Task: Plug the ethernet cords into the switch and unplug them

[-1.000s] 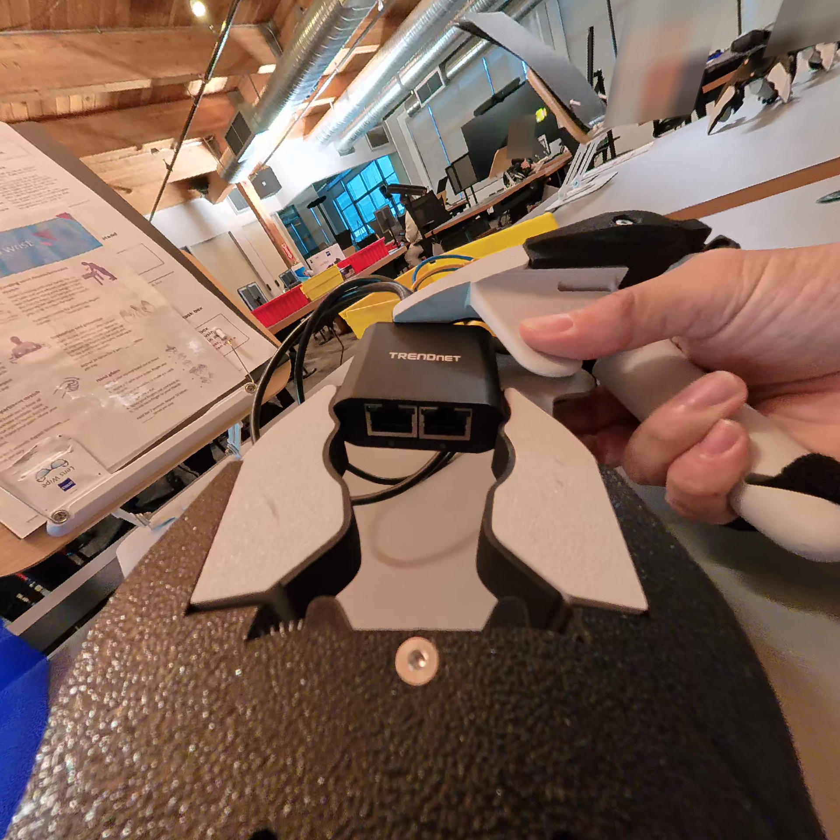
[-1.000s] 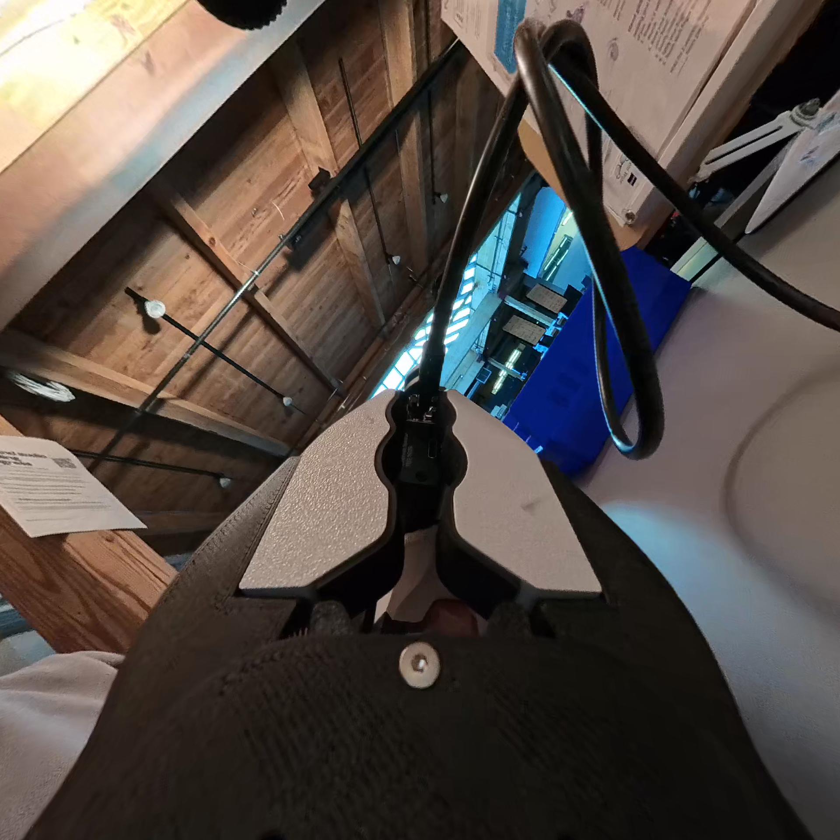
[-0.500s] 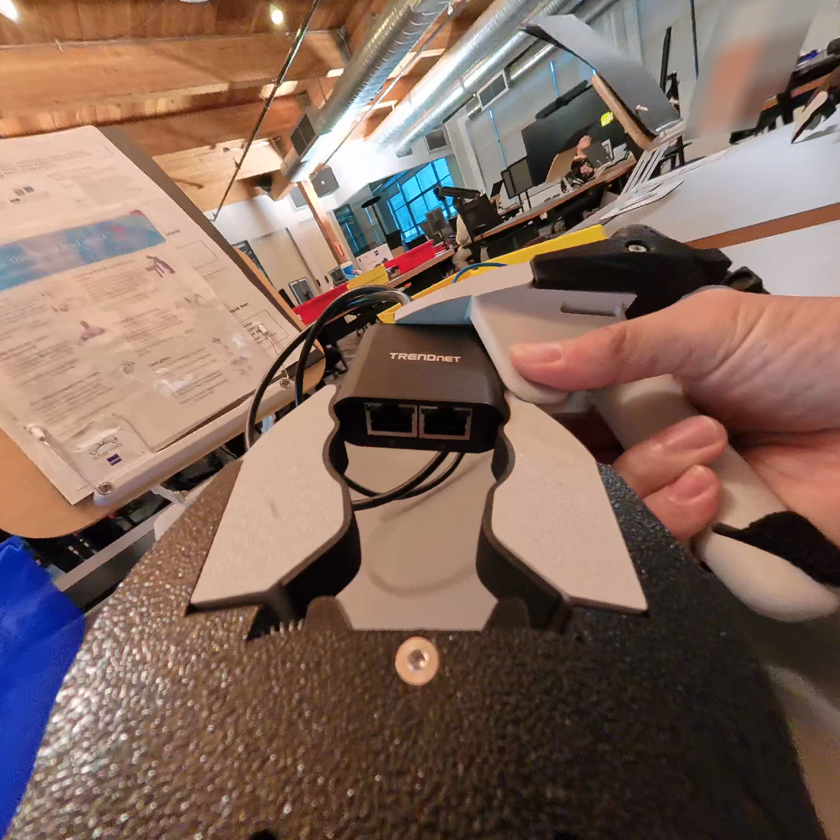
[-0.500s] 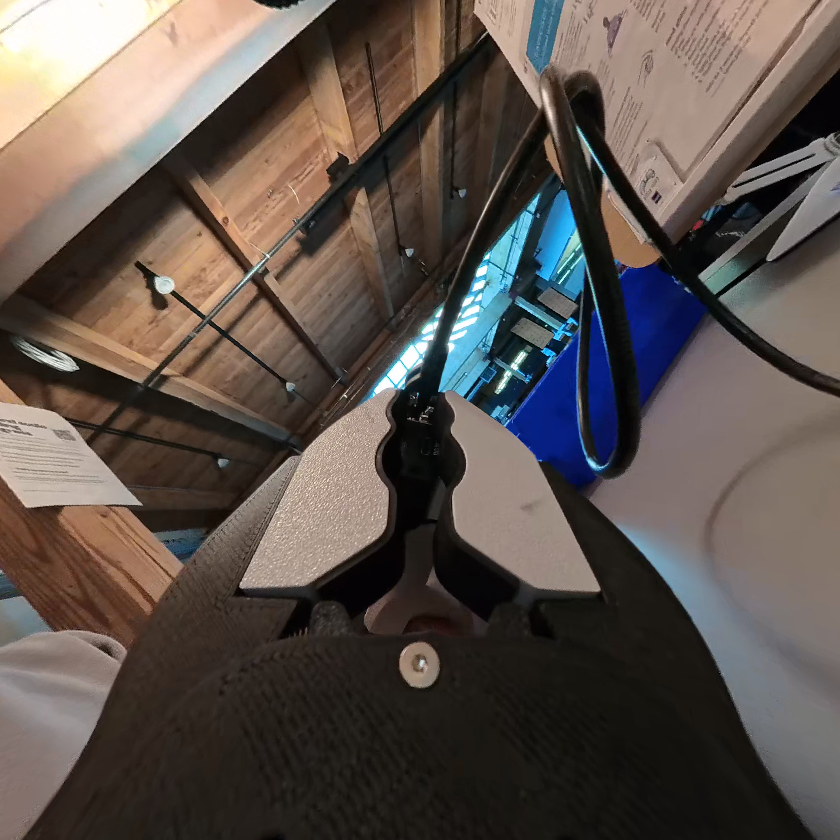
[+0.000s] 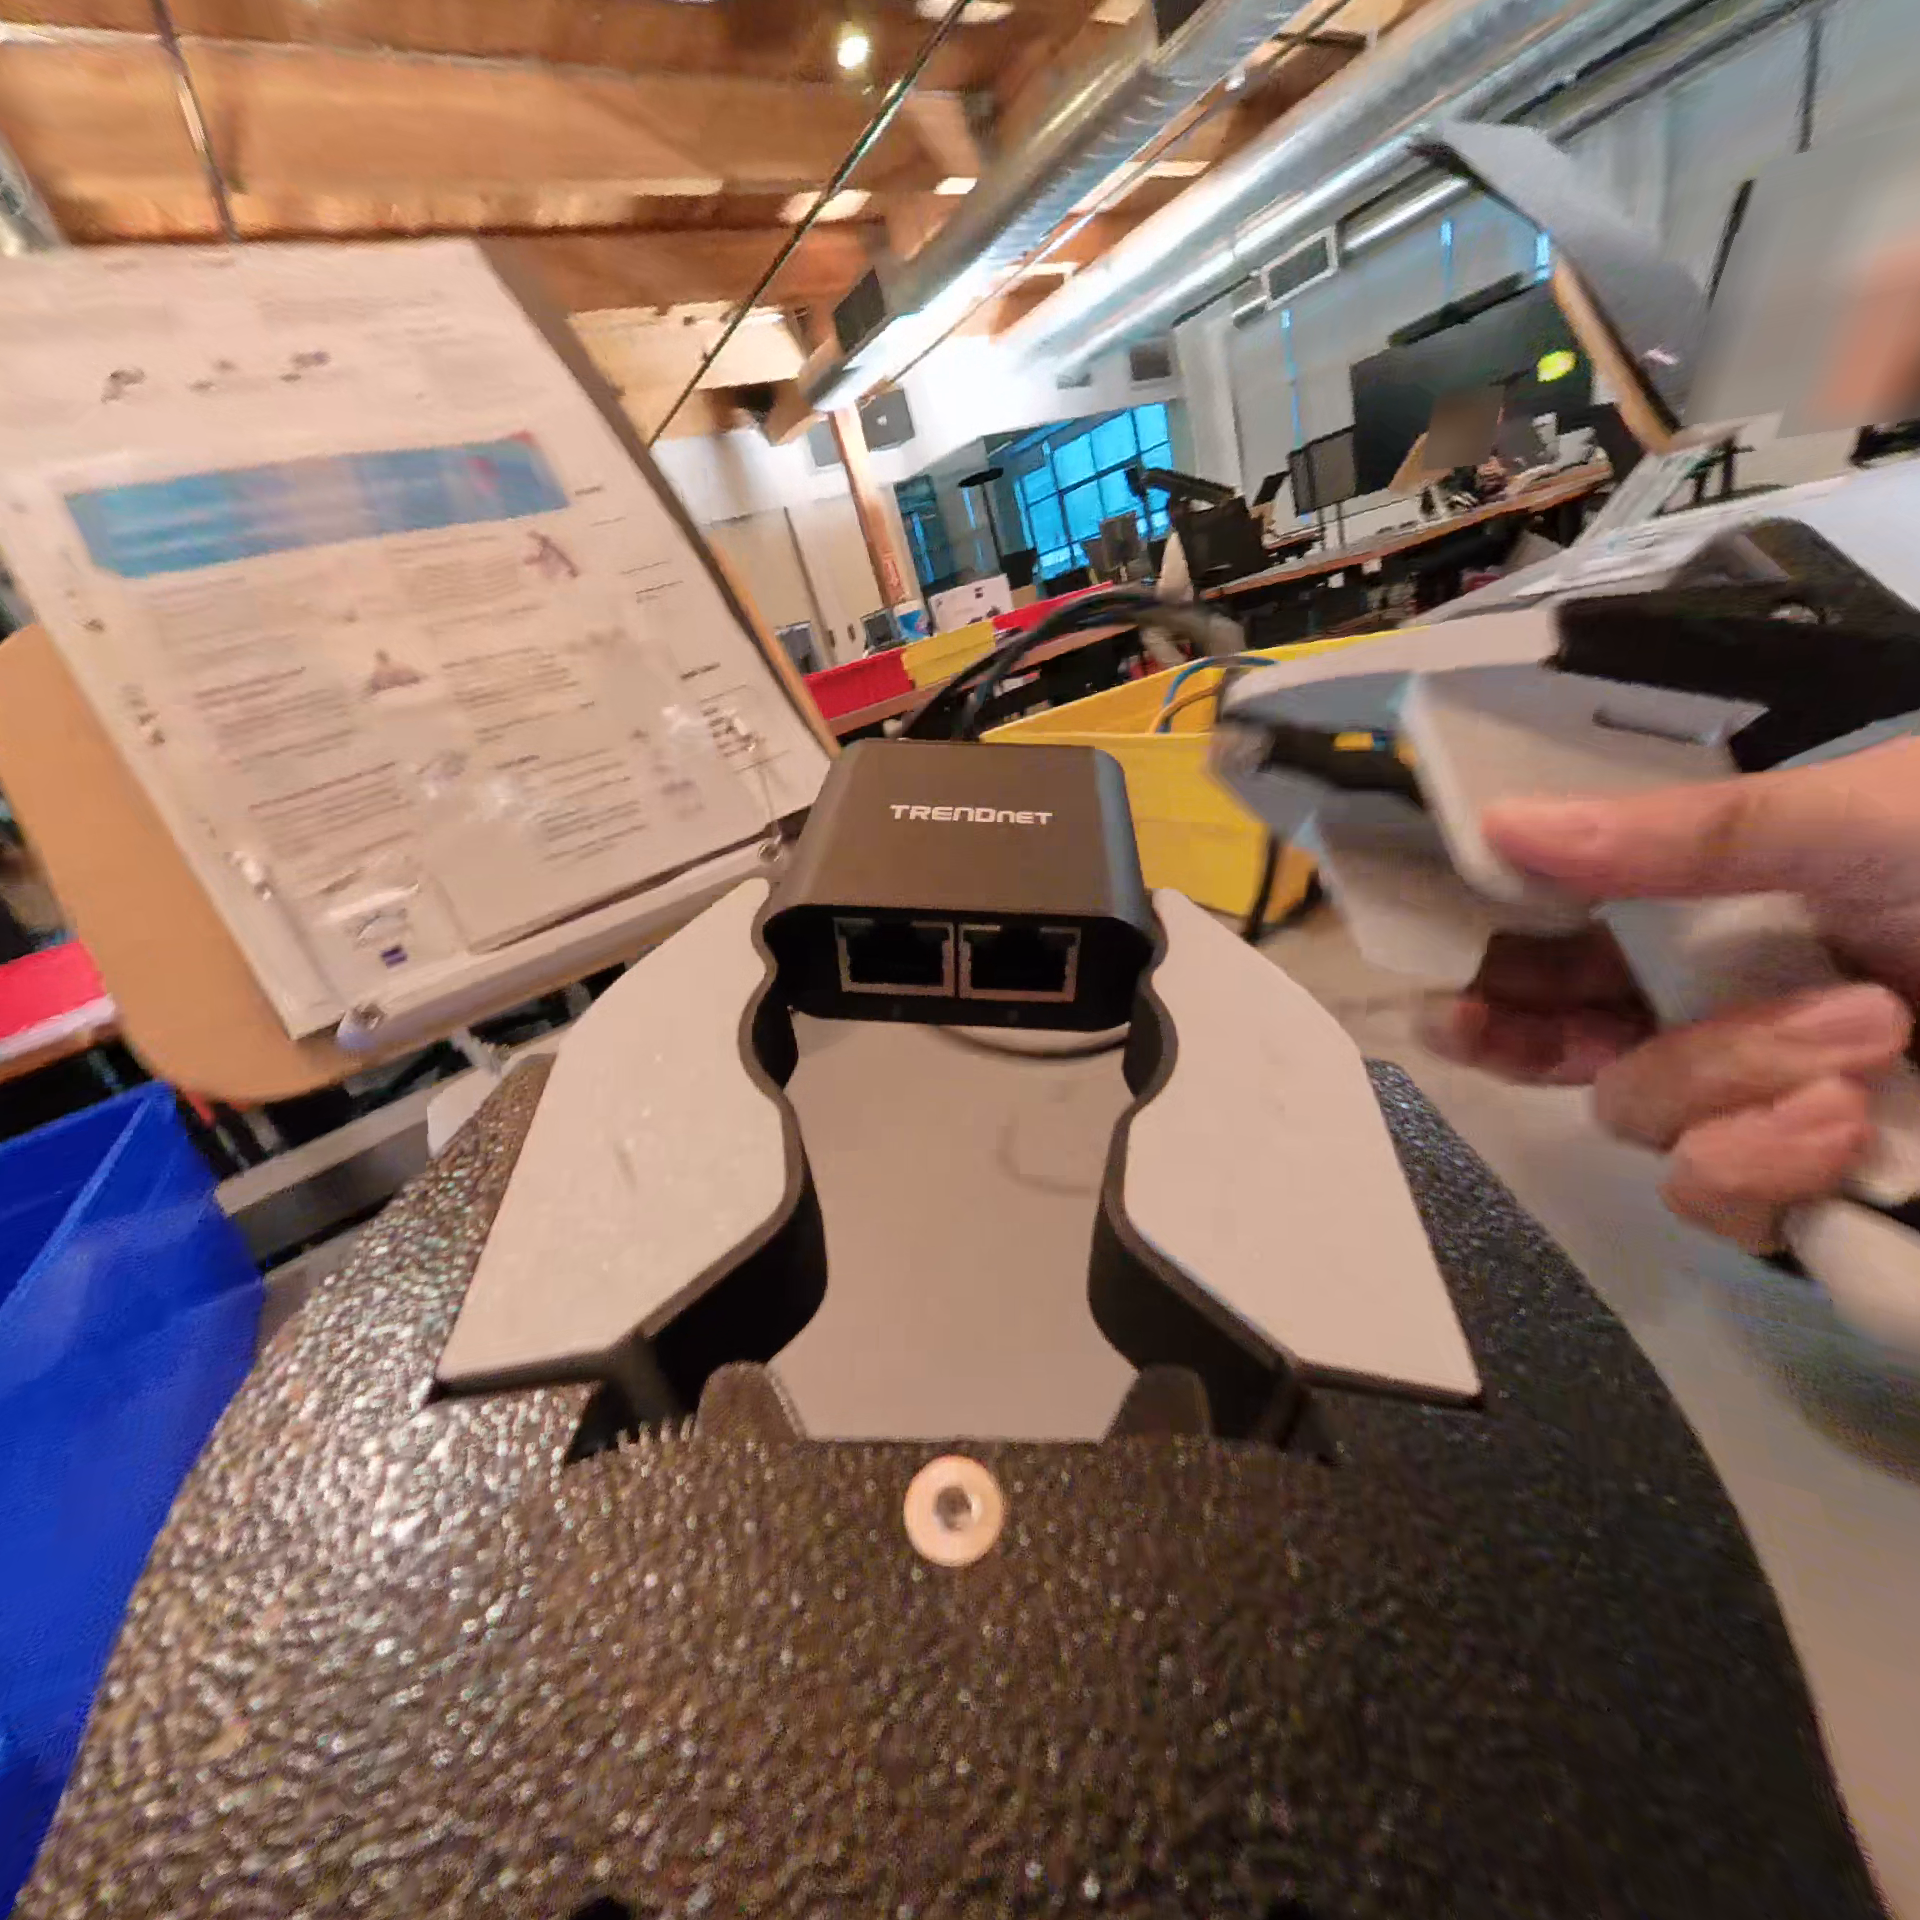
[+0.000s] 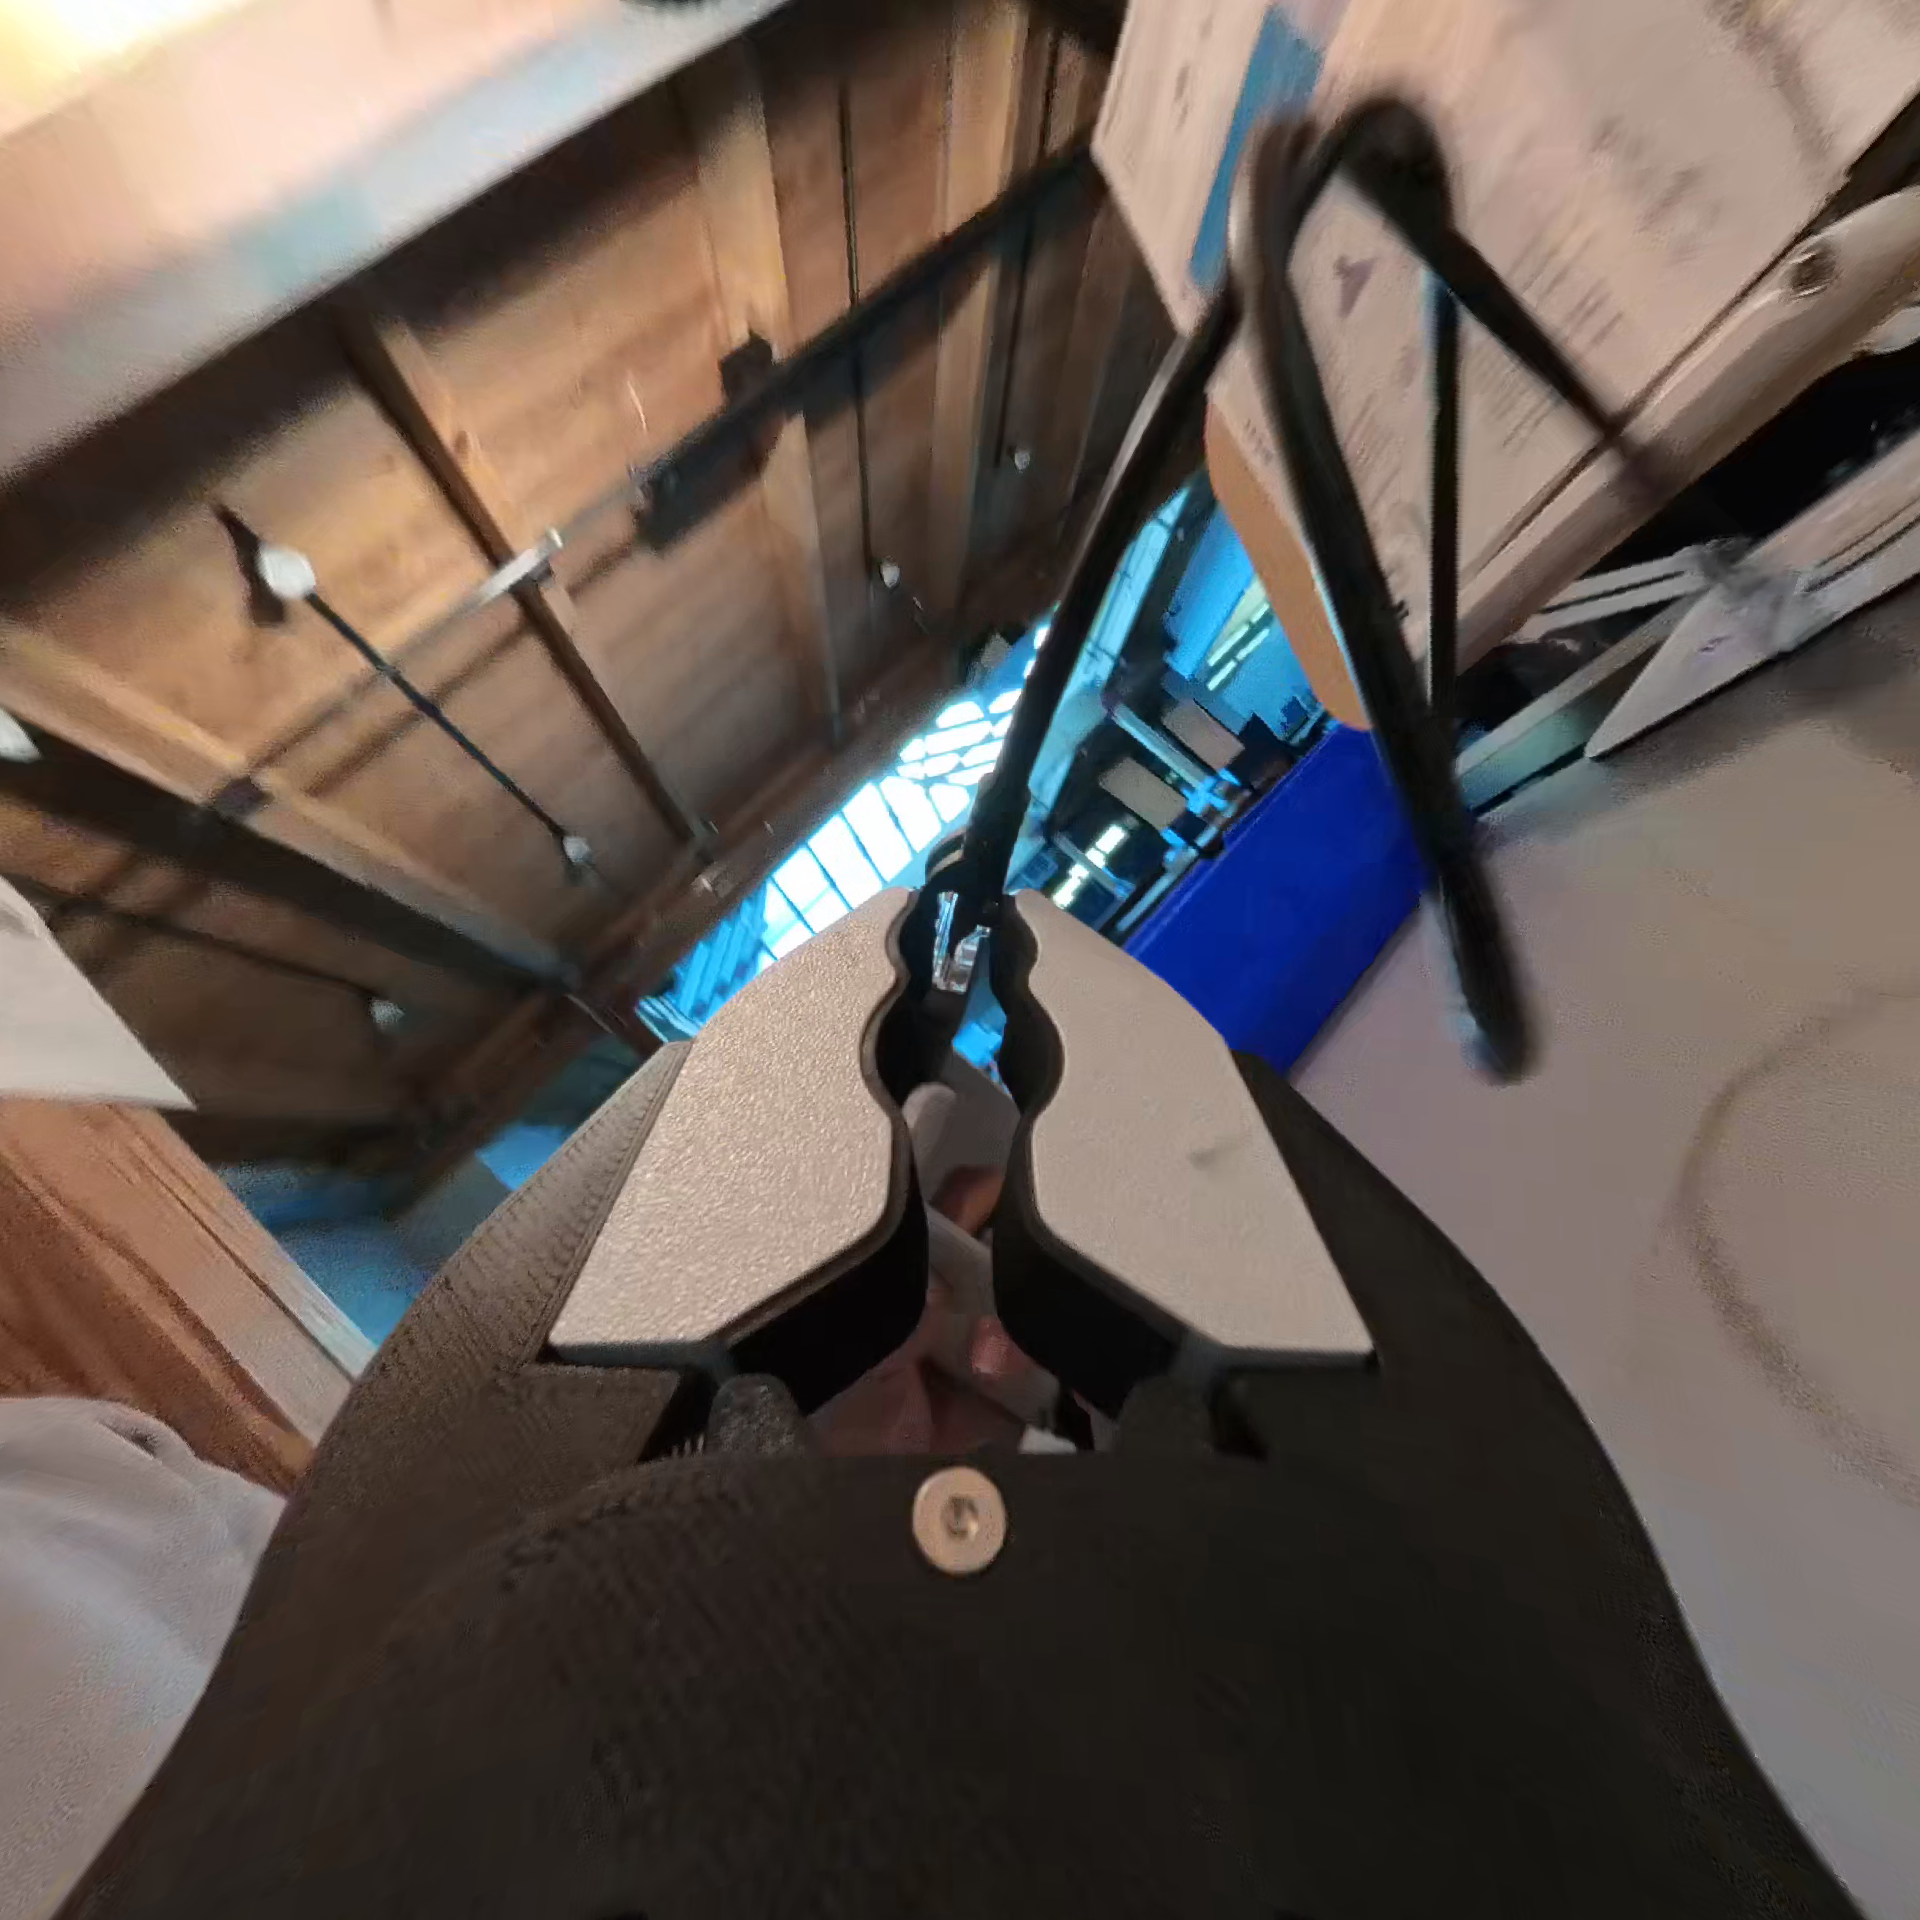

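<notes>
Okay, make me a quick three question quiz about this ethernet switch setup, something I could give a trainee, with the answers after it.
1. True or false: both front ports of the black switch held by the left gripper have cords plugged into them.
2. What is the right gripper clamped on?
A. the blue bin
B. the plug end of the black ethernet cord
C. a sheet of paper
3. Fill in: the two ports facing the left wrist camera sit ____ on the switch's front.

Key
1. False: both ports facing the camera are empty.
2. B: the clear plug of the black ethernet cord sits between its fingertips.
3. Side by side.
</notes>
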`<state>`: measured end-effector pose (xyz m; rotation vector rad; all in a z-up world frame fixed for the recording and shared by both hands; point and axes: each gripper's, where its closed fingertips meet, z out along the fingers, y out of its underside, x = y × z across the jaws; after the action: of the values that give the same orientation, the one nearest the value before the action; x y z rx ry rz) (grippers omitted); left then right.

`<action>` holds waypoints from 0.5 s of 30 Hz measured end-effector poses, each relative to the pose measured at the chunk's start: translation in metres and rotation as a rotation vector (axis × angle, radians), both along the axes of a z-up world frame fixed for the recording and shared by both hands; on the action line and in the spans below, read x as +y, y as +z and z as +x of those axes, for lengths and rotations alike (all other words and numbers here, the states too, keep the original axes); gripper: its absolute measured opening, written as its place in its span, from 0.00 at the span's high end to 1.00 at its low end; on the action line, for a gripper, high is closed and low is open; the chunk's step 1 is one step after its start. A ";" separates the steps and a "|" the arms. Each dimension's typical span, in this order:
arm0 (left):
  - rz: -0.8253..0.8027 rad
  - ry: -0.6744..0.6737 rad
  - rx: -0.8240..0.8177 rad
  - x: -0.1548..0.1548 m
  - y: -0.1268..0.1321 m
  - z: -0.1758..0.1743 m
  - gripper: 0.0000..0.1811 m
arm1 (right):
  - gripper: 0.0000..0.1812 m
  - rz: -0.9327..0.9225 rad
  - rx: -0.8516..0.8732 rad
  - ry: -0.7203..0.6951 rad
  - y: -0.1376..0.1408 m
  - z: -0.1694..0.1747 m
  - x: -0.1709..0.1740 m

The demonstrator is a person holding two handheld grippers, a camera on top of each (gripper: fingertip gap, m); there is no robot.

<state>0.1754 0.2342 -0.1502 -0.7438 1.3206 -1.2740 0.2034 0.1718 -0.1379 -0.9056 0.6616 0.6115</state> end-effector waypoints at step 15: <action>0.087 -0.009 -0.051 0.009 0.010 -0.009 0.66 | 0.93 -0.486 -0.526 -0.221 0.106 0.049 -0.113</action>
<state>0.1665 0.2435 -0.1404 -0.6412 1.3309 -1.2265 0.2521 0.0587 -0.0322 -1.3593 0.4236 -0.0068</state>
